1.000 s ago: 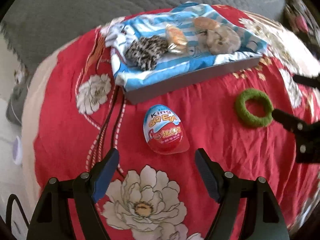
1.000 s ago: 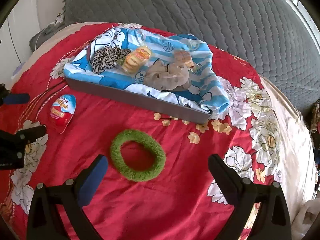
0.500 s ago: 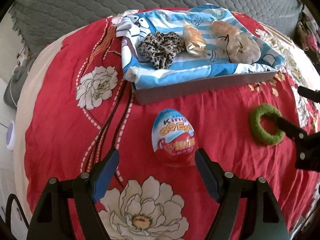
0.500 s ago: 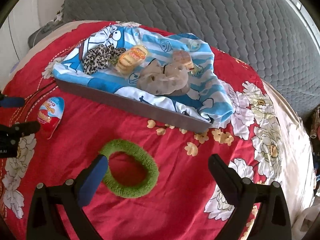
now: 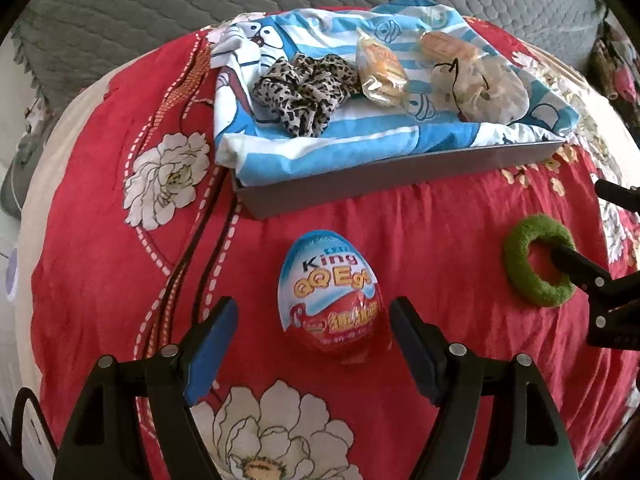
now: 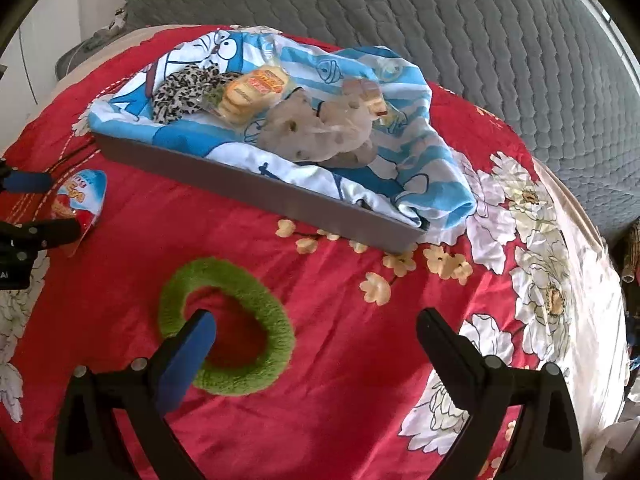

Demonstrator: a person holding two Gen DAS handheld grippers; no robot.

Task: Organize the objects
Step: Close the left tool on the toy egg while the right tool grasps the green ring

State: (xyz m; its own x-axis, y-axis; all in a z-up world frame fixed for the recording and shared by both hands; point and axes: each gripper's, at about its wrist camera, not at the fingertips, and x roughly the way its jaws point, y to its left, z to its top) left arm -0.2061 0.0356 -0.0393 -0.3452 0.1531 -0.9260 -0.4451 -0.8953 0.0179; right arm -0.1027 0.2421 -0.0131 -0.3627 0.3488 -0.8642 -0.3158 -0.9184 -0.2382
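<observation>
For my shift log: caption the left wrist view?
Open left hand-held gripper straddling toy egg before the cloth-lined tray.

Egg-shaped King QQ Egg pack (image 5: 331, 300) and fuzzy green ring (image 6: 228, 326), flat on red bedspread.

Egg (image 6: 78, 204) in right wrist view: left part hidden behind left gripper (image 6: 34, 206) fingers, label only partly readable. Green ring (image 5: 538, 260): inner right edge covered by right gripper (image 5: 588, 232) finger; that gripper cut off by frame edge. Ring slightly motion-blurred in right wrist view.
</observation>
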